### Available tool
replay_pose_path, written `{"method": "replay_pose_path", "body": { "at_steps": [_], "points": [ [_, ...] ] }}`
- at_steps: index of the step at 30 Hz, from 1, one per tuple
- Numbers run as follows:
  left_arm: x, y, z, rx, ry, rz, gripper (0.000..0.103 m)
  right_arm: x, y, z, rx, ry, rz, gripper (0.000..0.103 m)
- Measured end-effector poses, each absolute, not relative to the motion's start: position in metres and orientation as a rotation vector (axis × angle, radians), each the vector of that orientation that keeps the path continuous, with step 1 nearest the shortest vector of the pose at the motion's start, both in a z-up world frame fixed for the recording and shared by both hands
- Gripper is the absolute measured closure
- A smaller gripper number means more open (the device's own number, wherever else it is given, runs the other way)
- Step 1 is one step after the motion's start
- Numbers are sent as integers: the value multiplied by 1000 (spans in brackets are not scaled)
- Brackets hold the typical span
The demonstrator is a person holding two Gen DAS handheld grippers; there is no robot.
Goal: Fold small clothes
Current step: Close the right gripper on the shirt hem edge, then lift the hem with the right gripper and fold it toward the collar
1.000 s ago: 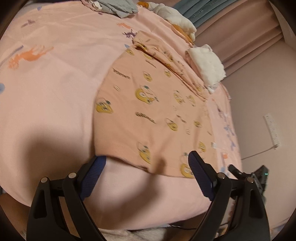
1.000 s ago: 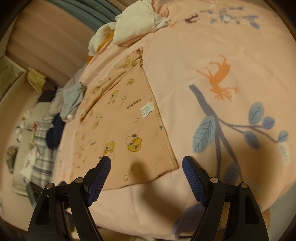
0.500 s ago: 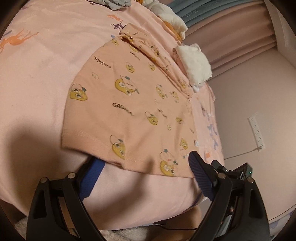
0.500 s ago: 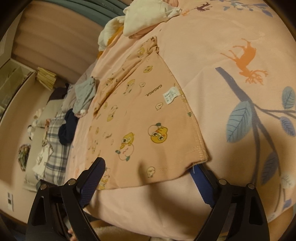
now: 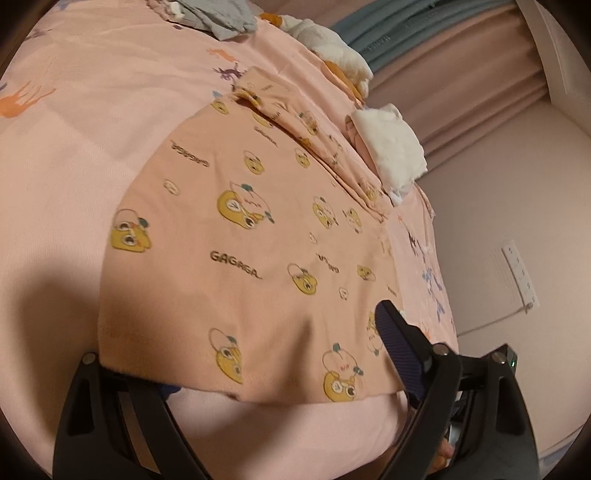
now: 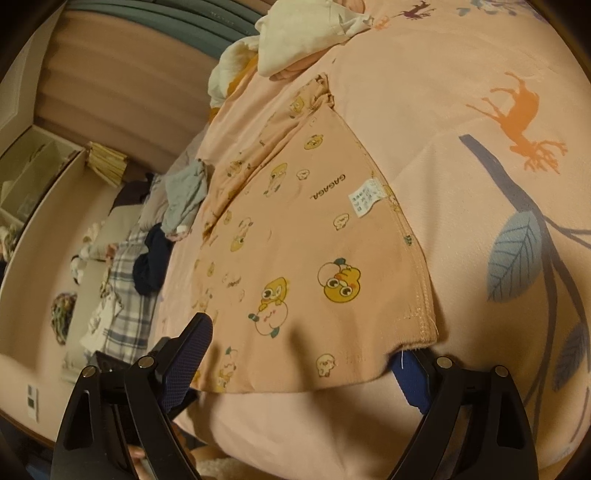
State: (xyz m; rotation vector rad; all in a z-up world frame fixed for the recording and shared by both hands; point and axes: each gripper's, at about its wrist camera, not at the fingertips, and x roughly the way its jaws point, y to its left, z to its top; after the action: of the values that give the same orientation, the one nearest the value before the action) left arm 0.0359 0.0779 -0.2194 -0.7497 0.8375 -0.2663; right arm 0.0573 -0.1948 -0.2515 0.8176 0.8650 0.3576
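Note:
A peach garment printed with yellow cartoon faces lies spread flat on the pink bed sheet. It also shows in the right wrist view, with a white care label on it. My left gripper is open at the garment's near hem; its left finger sits under the cloth and its right finger lies on top. My right gripper is open at the near hem corner; its right finger is tucked under the cloth edge and its left finger is above it.
A white folded cloth lies beyond the garment, with more white cloths and a grey garment at the far end. Curtains and a wall bound the bed. A pile of dark and plaid clothes lies beside the bed.
Both grippers have moved forward to the garment's near hem. The hem now lies over one finger of each gripper, where earlier the fingers stood short of it.

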Motion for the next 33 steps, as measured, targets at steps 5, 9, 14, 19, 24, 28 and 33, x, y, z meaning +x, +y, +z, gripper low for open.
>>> {"method": "replay_pose_path", "body": {
  "at_steps": [5,9,14,19,24,28,33],
  "points": [
    [33,89,-223,-791,835,-227,38,58,-199,-254,787,876,330,35],
    [30,96,-229,-776,840,-131,72,57,-203,-258,759,870,302,55],
    [29,99,-233,-722,842,-70,95,57,-206,-261,720,878,263,75],
    [25,105,-240,-758,816,-38,96,57,-210,-267,686,866,225,98],
    [25,90,-231,-639,802,18,96,55,-209,-266,668,833,230,99],
    [17,94,-223,-616,773,72,97,52,-216,-268,723,806,259,99],
    [15,101,-220,-666,755,66,98,46,-221,-261,742,758,276,99]
  ]
}}
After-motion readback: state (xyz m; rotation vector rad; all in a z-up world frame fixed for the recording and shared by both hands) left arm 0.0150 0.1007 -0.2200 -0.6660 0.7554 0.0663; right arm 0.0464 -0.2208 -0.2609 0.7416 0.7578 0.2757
